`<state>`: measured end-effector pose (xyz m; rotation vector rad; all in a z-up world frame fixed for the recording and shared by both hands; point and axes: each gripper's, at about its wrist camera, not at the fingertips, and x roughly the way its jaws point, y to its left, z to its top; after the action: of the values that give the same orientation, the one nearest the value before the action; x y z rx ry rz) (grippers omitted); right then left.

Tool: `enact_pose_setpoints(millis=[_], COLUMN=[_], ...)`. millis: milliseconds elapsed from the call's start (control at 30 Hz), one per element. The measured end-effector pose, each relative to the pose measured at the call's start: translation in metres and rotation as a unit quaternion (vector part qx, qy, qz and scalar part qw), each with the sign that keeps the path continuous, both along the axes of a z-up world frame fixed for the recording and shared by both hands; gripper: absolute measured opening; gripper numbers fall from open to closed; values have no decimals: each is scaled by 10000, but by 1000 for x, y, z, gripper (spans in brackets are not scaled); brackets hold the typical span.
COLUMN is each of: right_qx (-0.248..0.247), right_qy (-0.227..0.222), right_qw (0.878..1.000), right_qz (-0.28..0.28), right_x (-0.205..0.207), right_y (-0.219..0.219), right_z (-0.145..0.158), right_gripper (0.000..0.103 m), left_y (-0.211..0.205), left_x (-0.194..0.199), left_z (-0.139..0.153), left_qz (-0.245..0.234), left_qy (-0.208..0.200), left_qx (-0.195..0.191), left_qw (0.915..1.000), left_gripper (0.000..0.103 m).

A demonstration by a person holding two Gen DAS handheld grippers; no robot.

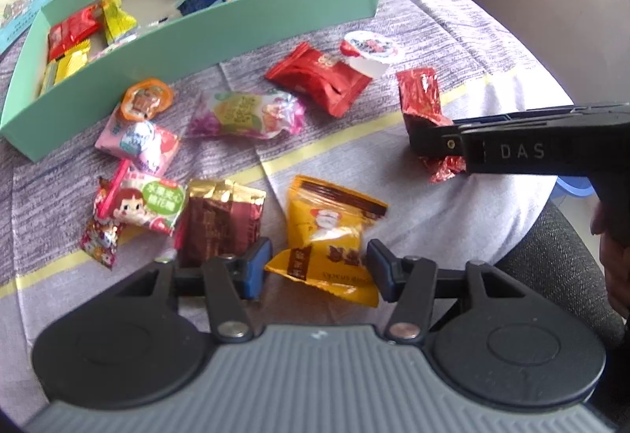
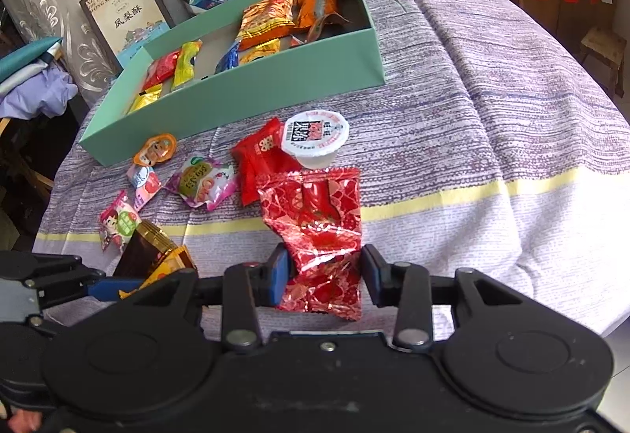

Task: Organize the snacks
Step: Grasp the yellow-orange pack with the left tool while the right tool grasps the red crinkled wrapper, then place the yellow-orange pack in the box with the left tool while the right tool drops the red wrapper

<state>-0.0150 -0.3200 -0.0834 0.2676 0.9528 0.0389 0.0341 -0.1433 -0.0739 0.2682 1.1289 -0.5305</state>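
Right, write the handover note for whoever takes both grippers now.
Right gripper: shut on the shiny red foil packet, low over the tablecloth.
Left gripper: open, straddling the yellow snack packet; pads not yet pressing.
Done: a batch of snacks already lies in the green box.
Left: both these packets, plus the brown-gold packet, plain red packet, two jelly cups, and the pink-and-green sweets lying loose in front of the box.
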Motion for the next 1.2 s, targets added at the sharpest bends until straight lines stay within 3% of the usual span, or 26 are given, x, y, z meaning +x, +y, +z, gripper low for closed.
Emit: enact_pose_setpoints(millis=[300,600,867,1200], right_qx=[267,579,483,371], right_qy=[-23,-388,-692,-526], right_qw=[9996,9973,9956,9953], right_qz=[-51,211,405,718], right_x=[-1,27,113,241], right_y=[-6,2,26,75], right_z=[10,61,95,85], right_gripper=[35,35,35,35], left_y=[16,51,84,118], left_x=[5,41,118,229], left_z=[19,61,85,68], left_qz=[275,863,1404,1966], left_qy=[-200,-556,-975,-966], left_qx=[-403,-899,-852,-724], left_qw=[9986,9907,9816,9730], left_gripper=[45,45,45,45])
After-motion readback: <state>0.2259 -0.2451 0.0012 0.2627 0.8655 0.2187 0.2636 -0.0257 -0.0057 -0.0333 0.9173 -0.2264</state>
